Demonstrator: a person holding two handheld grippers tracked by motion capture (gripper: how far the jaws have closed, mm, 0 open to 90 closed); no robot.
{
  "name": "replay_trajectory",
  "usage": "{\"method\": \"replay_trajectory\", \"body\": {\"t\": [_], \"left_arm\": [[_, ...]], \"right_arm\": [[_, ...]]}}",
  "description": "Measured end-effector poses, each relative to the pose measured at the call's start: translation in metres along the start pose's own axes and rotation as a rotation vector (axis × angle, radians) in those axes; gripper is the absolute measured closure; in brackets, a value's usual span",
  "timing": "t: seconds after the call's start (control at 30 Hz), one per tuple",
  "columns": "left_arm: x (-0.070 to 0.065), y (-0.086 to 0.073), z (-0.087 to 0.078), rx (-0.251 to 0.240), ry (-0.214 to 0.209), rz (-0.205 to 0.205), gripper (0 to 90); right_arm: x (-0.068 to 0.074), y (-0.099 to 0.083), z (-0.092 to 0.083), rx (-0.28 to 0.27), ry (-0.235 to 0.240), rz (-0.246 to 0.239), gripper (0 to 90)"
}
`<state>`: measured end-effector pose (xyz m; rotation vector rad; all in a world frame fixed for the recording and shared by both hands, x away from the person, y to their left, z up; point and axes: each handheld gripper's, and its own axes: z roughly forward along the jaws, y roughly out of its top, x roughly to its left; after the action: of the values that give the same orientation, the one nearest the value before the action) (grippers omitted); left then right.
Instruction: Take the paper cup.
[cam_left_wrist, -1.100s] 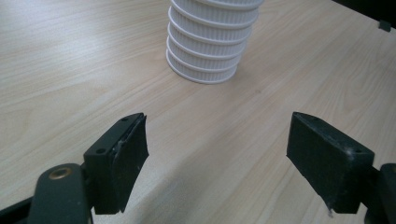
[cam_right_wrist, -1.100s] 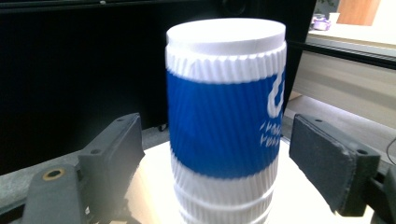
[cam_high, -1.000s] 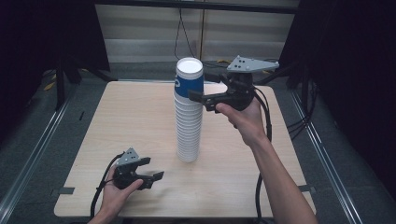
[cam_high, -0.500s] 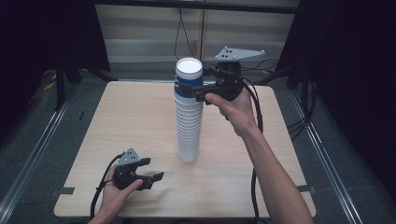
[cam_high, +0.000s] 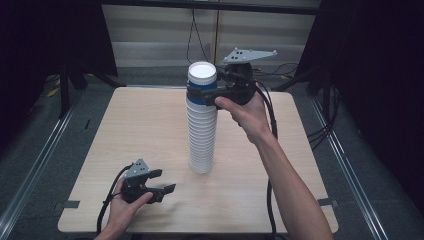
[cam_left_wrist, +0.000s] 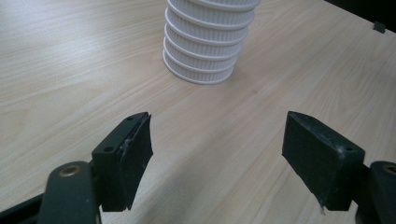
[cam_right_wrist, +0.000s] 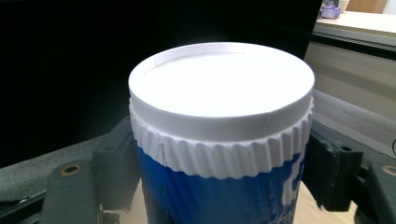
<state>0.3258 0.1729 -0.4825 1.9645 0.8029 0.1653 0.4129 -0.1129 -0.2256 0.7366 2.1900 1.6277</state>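
Note:
A tall stack of white ribbed paper cups (cam_high: 201, 140) stands upside down on the middle of the wooden table (cam_high: 135, 125). Its top cup (cam_high: 202, 82) is blue with a white rim and base. My right gripper (cam_high: 201, 96) reaches in from the right at the top of the stack. Its jaws have just been closing, and they now press on both sides of the blue top cup (cam_right_wrist: 219, 98). My left gripper (cam_high: 161, 181) rests low near the table's front left, open with nothing between its fingers. In the left gripper view the stack's base (cam_left_wrist: 205, 56) stands ahead, apart from the gripper.
Black cables trail from both grippers, and one hangs behind the table. Metal rails (cam_high: 40, 160) run along the floor on the left, and dark drapes stand on both sides. The tabletop around the stack is bare wood.
My right gripper moved left onto the top of the stack, and its jaws narrowed around the blue top cup. The left gripper stayed where it was.

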Motion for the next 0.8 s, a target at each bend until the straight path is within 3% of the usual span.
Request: {"method": "replay_trajectory", "body": {"t": [0.47, 0.53, 0.8], "left_arm": [[0.0, 0.0, 0.001, 0.009, -0.006, -0.006, 19.5], [-0.001, 0.001, 0.0, -0.011, -0.024, 0.004, 16.3], [-0.002, 0.001, 0.0, -0.016, -0.027, 0.021, 16.2]], "right_arm": [[0.002, 0.007, -0.003, -0.022, -0.012, -0.014, 24.9], [0.003, 0.009, -0.005, -0.036, -0.022, -0.009, 24.9], [0.003, 0.013, -0.008, -0.065, -0.011, -0.004, 25.0]]}}
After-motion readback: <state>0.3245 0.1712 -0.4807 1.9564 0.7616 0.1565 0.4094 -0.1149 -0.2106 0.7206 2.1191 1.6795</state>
